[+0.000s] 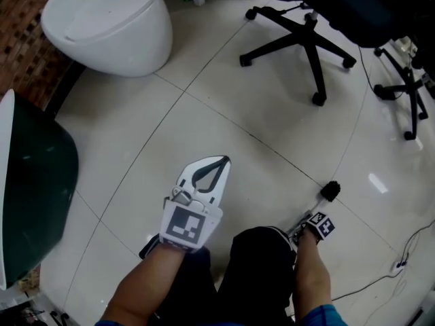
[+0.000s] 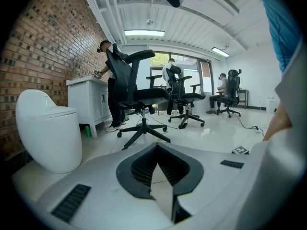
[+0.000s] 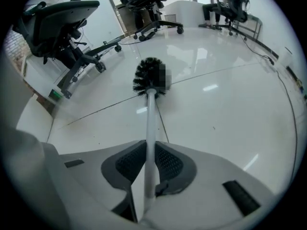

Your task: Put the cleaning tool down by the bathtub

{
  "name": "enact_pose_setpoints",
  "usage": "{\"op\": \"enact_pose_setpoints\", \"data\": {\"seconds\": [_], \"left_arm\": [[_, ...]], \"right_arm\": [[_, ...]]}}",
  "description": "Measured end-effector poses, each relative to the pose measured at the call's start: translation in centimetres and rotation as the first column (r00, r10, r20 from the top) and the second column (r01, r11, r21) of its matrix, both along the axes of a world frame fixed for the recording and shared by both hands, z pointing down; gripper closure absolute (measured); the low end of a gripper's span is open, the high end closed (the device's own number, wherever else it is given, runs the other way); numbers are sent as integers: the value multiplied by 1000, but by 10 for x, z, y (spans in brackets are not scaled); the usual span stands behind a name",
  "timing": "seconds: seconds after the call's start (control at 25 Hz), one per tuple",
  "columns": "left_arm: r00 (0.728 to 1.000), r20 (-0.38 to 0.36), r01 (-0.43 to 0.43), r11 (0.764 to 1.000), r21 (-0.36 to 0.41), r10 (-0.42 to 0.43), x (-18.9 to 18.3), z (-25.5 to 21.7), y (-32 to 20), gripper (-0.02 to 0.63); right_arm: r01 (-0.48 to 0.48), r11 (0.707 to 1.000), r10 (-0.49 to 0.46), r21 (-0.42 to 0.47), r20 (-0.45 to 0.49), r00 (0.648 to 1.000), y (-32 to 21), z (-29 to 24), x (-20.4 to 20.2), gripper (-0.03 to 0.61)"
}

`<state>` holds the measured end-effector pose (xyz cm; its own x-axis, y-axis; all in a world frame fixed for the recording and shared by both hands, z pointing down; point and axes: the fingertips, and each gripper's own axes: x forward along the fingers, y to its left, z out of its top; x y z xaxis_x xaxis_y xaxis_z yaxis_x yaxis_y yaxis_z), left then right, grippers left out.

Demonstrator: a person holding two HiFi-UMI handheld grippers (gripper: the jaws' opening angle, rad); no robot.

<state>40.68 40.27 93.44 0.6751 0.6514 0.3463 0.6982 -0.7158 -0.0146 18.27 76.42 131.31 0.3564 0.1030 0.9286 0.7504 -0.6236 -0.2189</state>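
Note:
The cleaning tool is a toilet brush (image 3: 149, 75) with a black bristle head and a thin white handle. My right gripper (image 3: 149, 150) is shut on that handle, and the head points away over the white tile floor. In the head view the brush (image 1: 331, 191) sticks out just beyond the right gripper (image 1: 314, 214) at the lower right, low over the floor. The bathtub (image 1: 27, 182), dark inside with a white rim, fills the left edge. My left gripper (image 1: 221, 163) hovers mid-floor between tub and brush, its jaws together and holding nothing; the left gripper (image 2: 157, 150) faces the room.
A white toilet (image 1: 109, 22) stands at the far left against the brick wall. Black office chairs (image 1: 309, 39) (image 1: 408, 87) occupy the far right. A thin cable (image 1: 380, 277) lies on the floor at the lower right. People and a white cabinet (image 2: 88, 102) are farther off.

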Motion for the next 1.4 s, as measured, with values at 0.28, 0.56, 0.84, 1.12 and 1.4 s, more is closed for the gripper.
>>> {"op": "enact_pose_setpoints", "data": {"seconds": [0.28, 0.56, 0.84, 1.12, 1.4], "left_arm": [[998, 3, 55, 998, 35, -55, 3, -1, -14, 614], [992, 36, 122, 993, 1, -122, -34, -79, -20, 613], [986, 29, 165, 986, -15, -164, -39, -229, -48, 614], [979, 40, 202, 979, -33, -200, -85, -416, -83, 614], [955, 9, 295, 953, -71, -296, -121, -594, -155, 614]], "right_arm": [[67, 995, -74, -67, -93, 993, 0, -72, 18, 503], [197, 969, -218, -148, -138, 966, -22, -237, 34, 503], [328, 923, -363, -200, -174, 916, -64, -429, 38, 503], [471, 850, -518, -235, -208, 830, -127, -633, 37, 503], [565, 761, -647, -318, -306, 699, -206, -840, 63, 503]]}}
